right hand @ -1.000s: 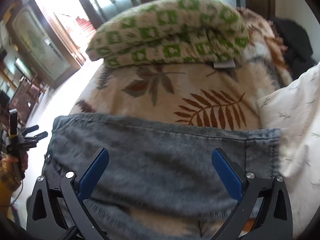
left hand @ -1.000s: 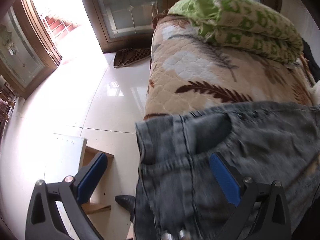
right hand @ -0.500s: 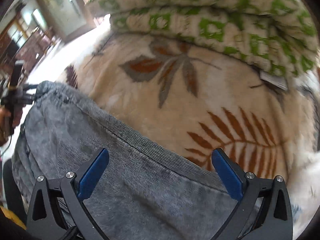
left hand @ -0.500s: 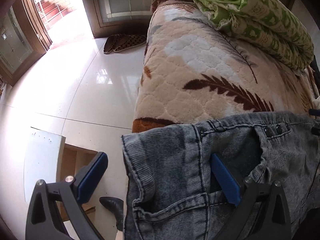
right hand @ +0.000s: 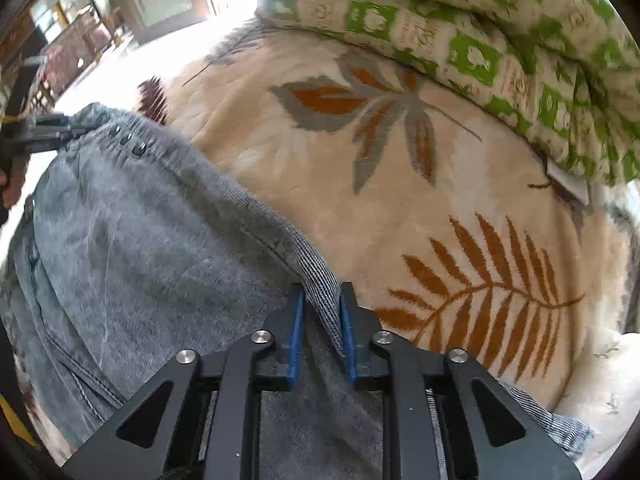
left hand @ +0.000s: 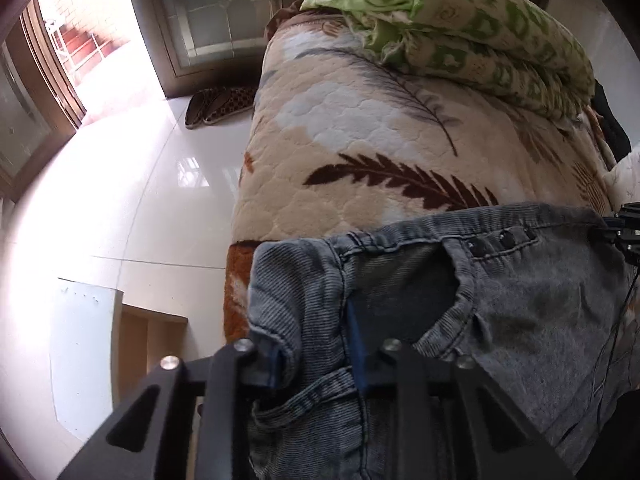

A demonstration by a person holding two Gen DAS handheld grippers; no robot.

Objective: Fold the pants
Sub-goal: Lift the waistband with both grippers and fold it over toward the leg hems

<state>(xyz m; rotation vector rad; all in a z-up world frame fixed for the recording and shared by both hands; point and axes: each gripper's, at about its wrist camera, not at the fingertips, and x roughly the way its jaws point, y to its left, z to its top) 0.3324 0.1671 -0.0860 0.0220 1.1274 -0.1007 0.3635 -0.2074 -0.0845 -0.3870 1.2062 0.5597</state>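
Grey denim pants (left hand: pixel 500 304) lie across the near end of a bed with a beige leaf-print cover (left hand: pixel 360 160). My left gripper (left hand: pixel 316 344) is shut on the pants at the waistband corner by the pocket, at the bed's left edge. My right gripper (right hand: pixel 322 320) is shut on the pants' (right hand: pixel 140 248) far edge, a fold of fabric pinched between its blue pads. The left gripper's tip (right hand: pixel 48 132) shows at the far left of the right wrist view, holding the other corner. The right gripper's tip (left hand: pixel 628 228) shows at the right edge of the left wrist view.
A folded green-patterned quilt (left hand: pixel 460 28) lies at the head of the bed, also in the right wrist view (right hand: pixel 500 40). A white pillow (right hand: pixel 600 380) lies at right. White tile floor (left hand: pixel 120 200), slippers (left hand: pixel 220 104) and a small wooden box (left hand: pixel 148 344) lie left of the bed.
Both grippers were open over the pants and have closed on them: the left on the waistband corner, the right on the far edge.
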